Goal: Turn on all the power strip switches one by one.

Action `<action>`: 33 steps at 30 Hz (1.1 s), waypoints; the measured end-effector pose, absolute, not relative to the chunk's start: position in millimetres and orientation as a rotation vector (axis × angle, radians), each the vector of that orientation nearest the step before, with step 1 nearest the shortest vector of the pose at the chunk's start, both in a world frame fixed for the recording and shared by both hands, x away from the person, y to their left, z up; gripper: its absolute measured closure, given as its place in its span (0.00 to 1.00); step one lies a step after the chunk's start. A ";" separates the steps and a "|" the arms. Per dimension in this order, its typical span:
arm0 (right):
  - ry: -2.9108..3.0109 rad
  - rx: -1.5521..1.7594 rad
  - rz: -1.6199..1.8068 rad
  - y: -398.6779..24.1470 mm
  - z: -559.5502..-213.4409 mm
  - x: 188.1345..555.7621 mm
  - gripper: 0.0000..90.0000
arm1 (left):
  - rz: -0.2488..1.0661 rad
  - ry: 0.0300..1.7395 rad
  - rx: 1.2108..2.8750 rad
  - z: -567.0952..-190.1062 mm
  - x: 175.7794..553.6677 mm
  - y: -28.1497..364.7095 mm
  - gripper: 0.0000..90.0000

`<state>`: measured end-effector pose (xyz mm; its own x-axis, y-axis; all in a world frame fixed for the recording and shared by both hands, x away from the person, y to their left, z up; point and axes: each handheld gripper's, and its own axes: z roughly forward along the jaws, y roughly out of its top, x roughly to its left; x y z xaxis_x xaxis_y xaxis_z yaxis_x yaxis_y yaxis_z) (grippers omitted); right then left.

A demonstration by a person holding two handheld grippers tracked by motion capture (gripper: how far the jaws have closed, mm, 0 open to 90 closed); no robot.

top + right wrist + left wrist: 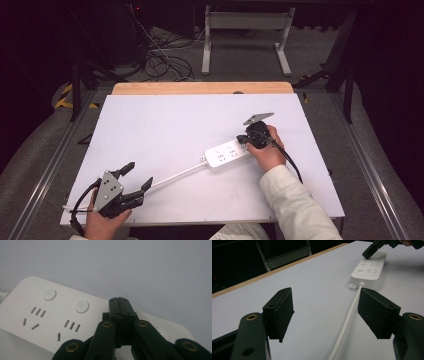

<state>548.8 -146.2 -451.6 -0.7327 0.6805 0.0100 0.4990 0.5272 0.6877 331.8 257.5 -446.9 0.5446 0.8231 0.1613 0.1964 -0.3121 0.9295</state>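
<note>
The left gripper [134,181] is wide open, holding nothing, down at 7 o'clock on the table [165,120]. The white cord [175,175] runs toward 2 o'clock to the power strip [226,152]. The right gripper [246,140], closed and empty, presses on its far end, so it is nearer.

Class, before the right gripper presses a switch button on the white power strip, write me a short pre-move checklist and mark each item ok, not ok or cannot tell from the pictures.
1. Right gripper jaws closed into one pressing tip: ok.
2. Tip over the power strip, at its far end from the cord: ok.
3. Tip centred on the button beside it: not ok; the button sits off to one side.
4. Tip already touching the strip: cannot tell.
5. Left gripper open and holding nothing, jaws either side of the cord: ok.
6. Strip lying flat on the table: ok.
</note>
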 end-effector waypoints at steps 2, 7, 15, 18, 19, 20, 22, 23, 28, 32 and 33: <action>2.508 0.998 1.005 -146.1 -452.1 548.9 1.00 | 0.807 0.843 1.807 -446.9 331.7 257.4 0.32; 2.507 1.010 0.999 -145.3 -452.0 548.9 1.00 | 0.806 0.841 1.810 -446.9 331.5 257.2 0.32; 2.503 1.013 0.991 -144.8 -452.8 548.0 1.00 | 0.805 0.840 1.808 -446.8 331.2 257.1 0.32; 2.496 1.015 0.988 -144.3 -453.1 547.4 1.00 | 0.804 0.840 1.808 -446.8 331.1 257.1 0.32; 2.496 1.018 0.988 -144.3 -453.2 547.4 1.00 | 0.804 0.840 1.807 -446.8 331.1 257.2 0.32; 2.494 1.022 0.994 -144.5 -453.4 547.5 1.00 | 0.809 0.836 1.810 -446.5 331.1 257.7 0.32; 2.496 1.027 0.989 -144.3 -453.2 547.8 1.00 | 0.804 0.839 1.808 -446.8 331.0 257.1 0.32; 2.495 1.020 0.980 -143.6 -453.0 547.4 1.00 | 0.807 0.837 1.811 -446.8 331.3 257.2 0.32; 2.488 1.031 0.981 -143.1 -454.0 546.9 1.00 | 0.812 0.832 1.814 -446.4 331.0 257.3 0.32; 2.495 1.032 0.979 -142.5 -453.2 547.5 1.00 | 0.805 0.839 1.812 -446.8 331.2 257.0 0.32; 2.499 1.040 0.987 -143.1 -452.6 548.5 1.00 | 0.805 0.839 1.811 -446.7 331.2 256.9 0.32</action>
<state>548.5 -143.1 -452.6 -0.7100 0.7039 0.0199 0.5274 0.5129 0.6773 331.2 256.9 -446.7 0.5480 0.8206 0.1621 0.1957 -0.3141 0.9290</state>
